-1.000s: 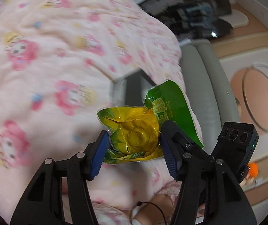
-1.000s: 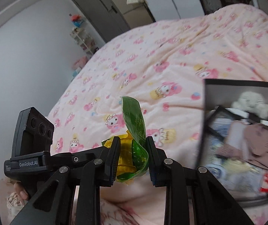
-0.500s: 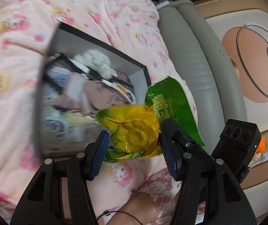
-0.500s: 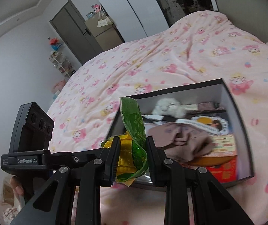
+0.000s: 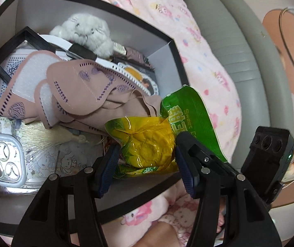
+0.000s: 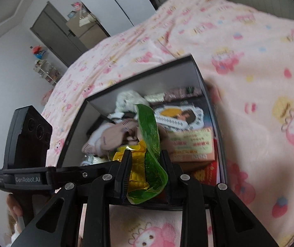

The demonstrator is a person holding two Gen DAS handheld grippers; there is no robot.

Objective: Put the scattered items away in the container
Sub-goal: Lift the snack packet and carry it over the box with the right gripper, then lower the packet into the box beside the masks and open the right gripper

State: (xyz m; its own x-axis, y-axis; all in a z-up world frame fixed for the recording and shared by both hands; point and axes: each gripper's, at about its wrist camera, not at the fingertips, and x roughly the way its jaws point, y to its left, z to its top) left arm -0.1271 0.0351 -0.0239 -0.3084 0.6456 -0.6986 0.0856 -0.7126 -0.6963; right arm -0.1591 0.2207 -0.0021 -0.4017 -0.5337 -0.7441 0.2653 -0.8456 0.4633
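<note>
both left tongs (image 5: 147,160) and right tongs (image 6: 146,170) clenched on corn packet (image 5: 147,144), hanging over box (image 5: 173,41) near edge, box interior straight ahead and below.

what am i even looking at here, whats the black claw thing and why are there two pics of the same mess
No robot here: a person holds a two-finger gripper in each hand, and each gripper has a fisheye camera looking out along its fingers. So one picture is the left gripper's view and the other is the right gripper's view of the same spot.

Both grippers are closed on one thing, a yellow and green snack packet, held between them above the near end of an open black box. The box sits on a bed with a pink cartoon blanket. Inside it are a white plush toy, pink fabric, a black frame and a clear phone case.
</note>
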